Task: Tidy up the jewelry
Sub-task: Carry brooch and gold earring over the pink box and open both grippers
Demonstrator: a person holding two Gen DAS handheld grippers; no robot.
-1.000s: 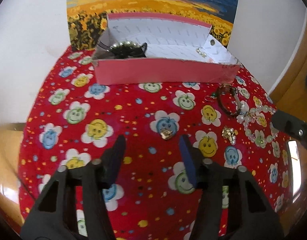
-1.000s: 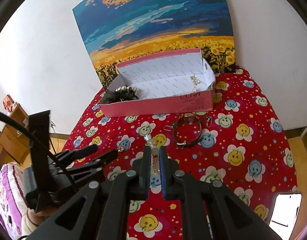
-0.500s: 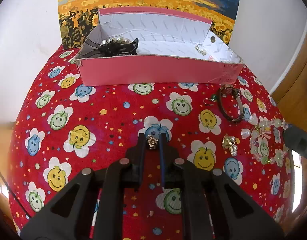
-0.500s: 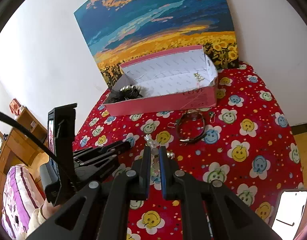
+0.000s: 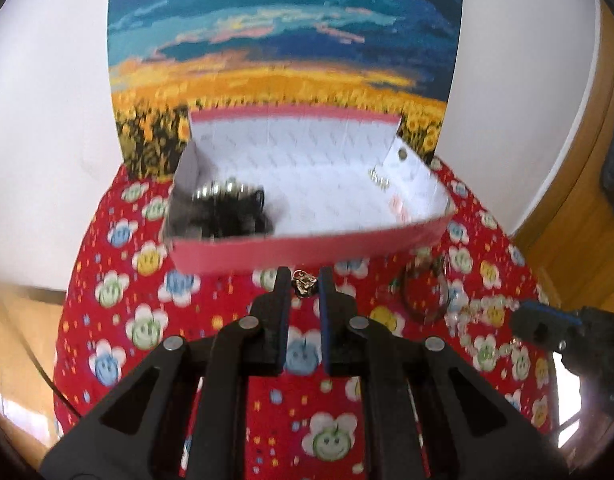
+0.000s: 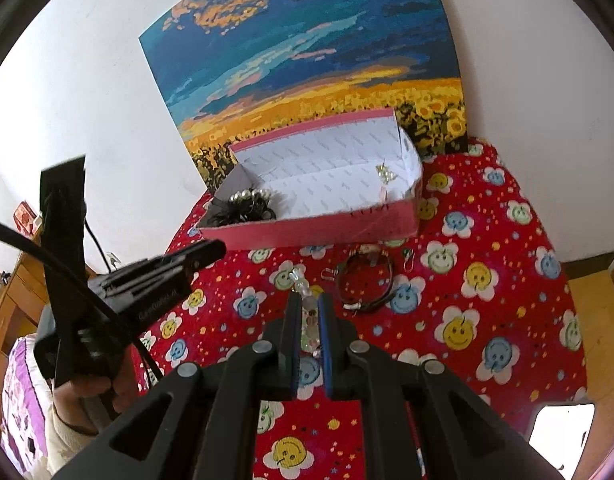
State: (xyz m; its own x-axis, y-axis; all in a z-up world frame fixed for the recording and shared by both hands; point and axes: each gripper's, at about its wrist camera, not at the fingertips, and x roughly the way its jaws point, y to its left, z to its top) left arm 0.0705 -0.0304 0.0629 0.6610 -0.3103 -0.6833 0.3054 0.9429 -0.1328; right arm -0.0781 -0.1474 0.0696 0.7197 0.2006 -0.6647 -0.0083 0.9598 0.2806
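Observation:
My left gripper [image 5: 303, 277] is shut on a small gold charm [image 5: 305, 284] and holds it above the red cloth, just in front of the pink box [image 5: 307, 258]. The right wrist view shows this gripper [image 6: 209, 251] from the side, left of the box. In the box lie a black hair piece with pearls [image 5: 227, 208] at the left and a small earring [image 5: 379, 178] at the right. My right gripper [image 6: 309, 300] is shut on a clear bead bracelet [image 6: 307, 322]. Its beads [image 5: 483, 320] trail over the cloth.
A dark bangle [image 6: 365, 288] and a green earring [image 6: 407, 256] lie on the flowered red cloth [image 6: 487, 320] just before the box. A sunflower painting [image 6: 307, 60] leans on the white wall behind. Wooden furniture [image 6: 11, 300] stands at the left.
The left gripper shut on the gold charm, then lifted it off the cloth and moved toward the pink box. The right gripper stayed shut on the beads, almost still.

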